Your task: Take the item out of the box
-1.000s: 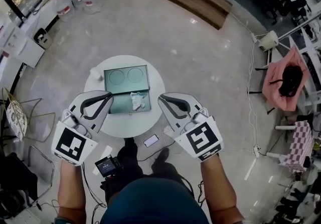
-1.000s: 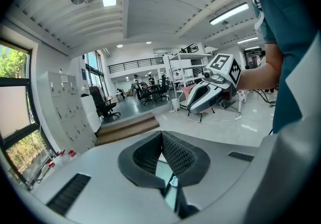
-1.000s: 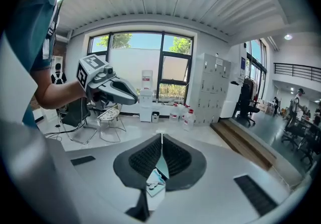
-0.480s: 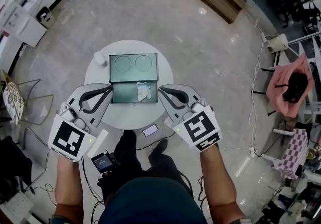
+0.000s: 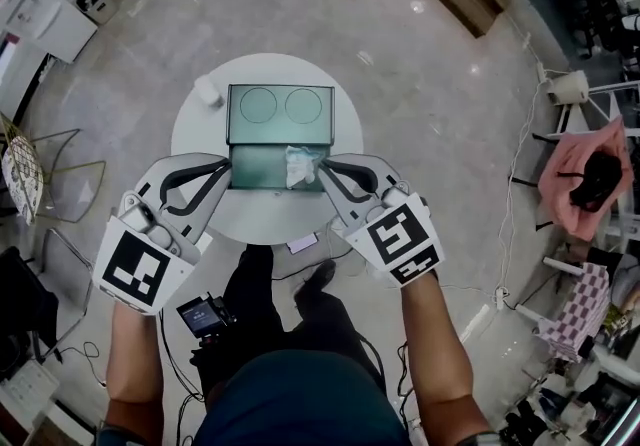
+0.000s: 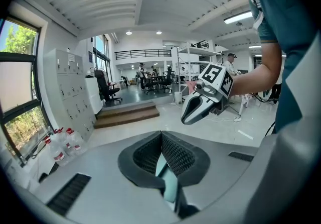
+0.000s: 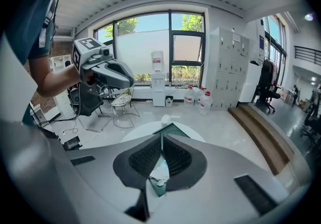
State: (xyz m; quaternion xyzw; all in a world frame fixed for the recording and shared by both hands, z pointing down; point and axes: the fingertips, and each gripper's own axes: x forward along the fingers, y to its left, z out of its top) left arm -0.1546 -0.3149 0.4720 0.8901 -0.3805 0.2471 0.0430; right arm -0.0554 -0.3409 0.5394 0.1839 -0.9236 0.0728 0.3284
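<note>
Round white table (image 5: 262, 226) amid bare grey floor (image 5: 430, 94), lidded green box (image 5: 262, 169) standing open mid-table, crumpled white item (image 5: 300, 166) inside, left gripper (image 5: 227, 167) and right gripper (image 5: 323, 169) flanking it, jaws together on nothing, small white cup (image 5: 208, 91) at far left.

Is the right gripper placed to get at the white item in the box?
Probably yes: the box lies open, and the white item sits uncovered beside the right gripper, though its jaws are shut.

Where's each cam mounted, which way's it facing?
Head view: on the head, facing steeply down at the box on the table; forearms, left gripper, right gripper show.
Left gripper view: on that gripper, facing along its jaws; right gripper and forearm show.
Right gripper view: on that gripper, facing the windows; left gripper shows.
Shared: each gripper view sees the other gripper.
</note>
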